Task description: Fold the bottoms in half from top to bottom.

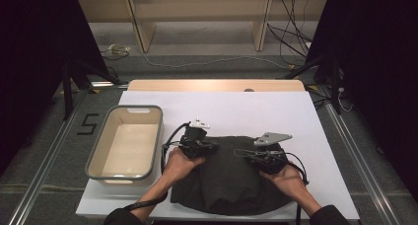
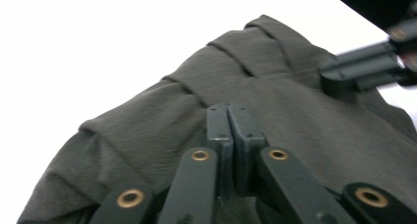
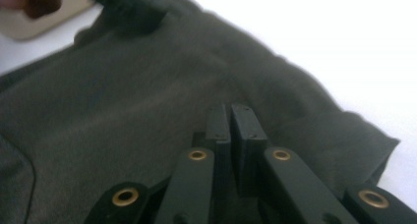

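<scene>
A dark grey-green cloth (image 1: 226,183) lies bunched on the white table top (image 1: 246,111) in front of the person. My left gripper (image 1: 216,147) sits at the cloth's far left part and points right. In the left gripper view its jaws (image 2: 228,108) are closed together, and creases in the cloth (image 2: 147,126) run up to their tips. My right gripper (image 1: 237,152) points left from the cloth's right side. Its jaws (image 3: 230,108) are closed together against the cloth (image 3: 123,111). Each gripper view shows the other gripper farther off: the right gripper (image 2: 364,67) and the left gripper (image 3: 128,8).
A beige bin with a grey rim (image 1: 98,148) stands at the table's left, and its corner (image 3: 39,22) shows in the right gripper view. Bare white table top lies beyond and to the right of the cloth. Shelving and cables are on the floor behind.
</scene>
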A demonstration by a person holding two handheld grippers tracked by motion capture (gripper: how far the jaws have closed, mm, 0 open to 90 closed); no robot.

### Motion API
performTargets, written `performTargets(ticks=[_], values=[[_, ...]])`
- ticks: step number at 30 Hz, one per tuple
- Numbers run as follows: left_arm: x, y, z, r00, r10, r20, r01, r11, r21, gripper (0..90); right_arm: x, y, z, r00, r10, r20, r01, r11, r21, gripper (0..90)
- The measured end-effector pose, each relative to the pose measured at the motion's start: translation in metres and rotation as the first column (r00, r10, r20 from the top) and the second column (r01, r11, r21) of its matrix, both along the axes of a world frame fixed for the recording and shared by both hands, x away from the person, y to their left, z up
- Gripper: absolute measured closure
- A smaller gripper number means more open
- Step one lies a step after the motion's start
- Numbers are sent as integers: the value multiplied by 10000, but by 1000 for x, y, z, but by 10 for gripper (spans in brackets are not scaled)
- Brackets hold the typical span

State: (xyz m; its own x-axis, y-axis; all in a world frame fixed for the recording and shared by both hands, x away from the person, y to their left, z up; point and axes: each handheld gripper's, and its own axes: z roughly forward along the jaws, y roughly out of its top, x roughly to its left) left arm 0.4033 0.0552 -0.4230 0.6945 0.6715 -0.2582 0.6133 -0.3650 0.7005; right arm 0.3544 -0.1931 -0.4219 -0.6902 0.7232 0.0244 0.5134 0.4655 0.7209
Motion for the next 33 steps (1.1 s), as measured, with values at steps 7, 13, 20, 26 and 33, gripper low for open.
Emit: performTargets(ticks=[7, 13, 20, 26, 33], values=[[4, 3, -22, 9994, 114, -335, -111, 9999, 97, 891, -1, 2, -1, 10000, 20, -27, -20, 10000, 52, 831], [3, 6, -14, 9992, 8, -395, -18, 9997, -262, 830, 1, -6, 6, 9991, -380, 184, 371, 9984, 430, 552], [-4, 17, 8, 9998, 205, 68, -202, 9990, -393, 436, 9, -26, 12, 9879, -1542, -193, 1553, 9839, 884, 341], [-6, 32, 14, 9983, 576, -46, -577, 9979, -305, 273, 13, -42, 16, 9768, -2056, -596, 2117, 9691, 1269, 271], [-4, 44, 11, 9920, 1226, -286, -1226, 9925, 2, 192, 16, -49, 14, 9735, -2142, -796, 2235, 9651, 1367, 229]])
